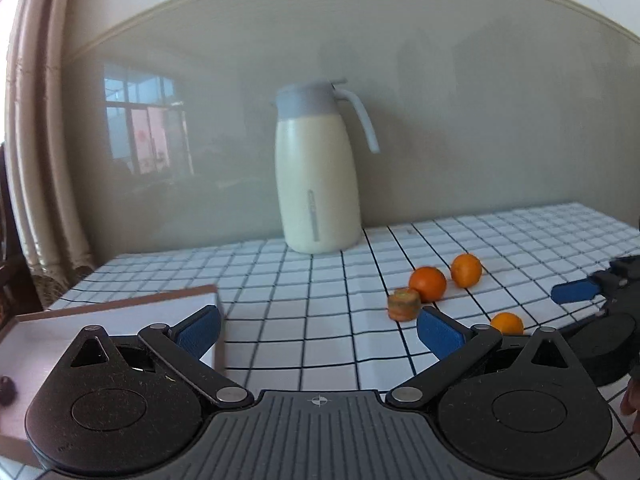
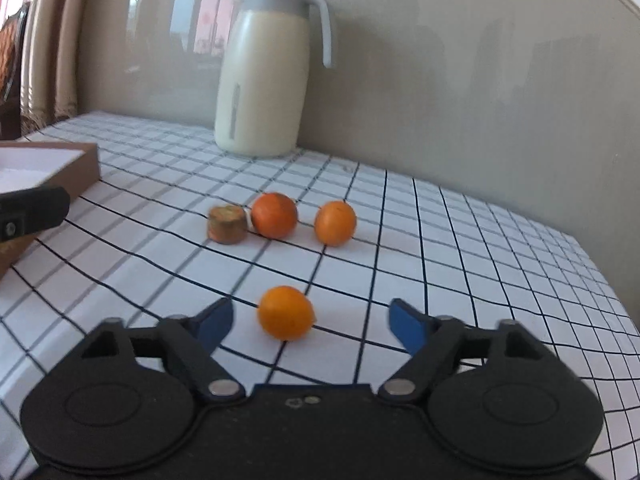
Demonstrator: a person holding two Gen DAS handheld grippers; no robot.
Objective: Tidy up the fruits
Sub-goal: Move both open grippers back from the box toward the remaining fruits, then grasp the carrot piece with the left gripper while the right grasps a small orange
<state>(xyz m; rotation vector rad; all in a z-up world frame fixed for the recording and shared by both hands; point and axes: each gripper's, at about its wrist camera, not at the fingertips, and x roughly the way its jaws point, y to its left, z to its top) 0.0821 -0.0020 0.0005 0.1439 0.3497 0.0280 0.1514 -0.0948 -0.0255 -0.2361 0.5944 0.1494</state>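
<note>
Three small oranges lie on the checked tablecloth. The nearest orange [image 2: 285, 312] sits between the open blue fingers of my right gripper [image 2: 312, 322], untouched; it also shows in the left wrist view [image 1: 507, 323]. Two more oranges [image 2: 274, 215] [image 2: 335, 223] lie farther back, next to a brown stubby cylinder-shaped piece [image 2: 227, 224]. They also show in the left wrist view [image 1: 427, 283] [image 1: 466, 270] [image 1: 404, 304]. My left gripper [image 1: 318, 330] is open and empty, beside a brown box with a white inside [image 1: 120, 312]. The right gripper also shows in the left wrist view [image 1: 576, 292].
A cream thermos jug with a grey lid and handle [image 1: 318, 168] stands at the back against the wall [image 2: 262, 68]. The box [image 2: 48, 168] lies at the table's left; a small dark item [image 1: 7, 390] lies inside it. The table edge falls off at the right.
</note>
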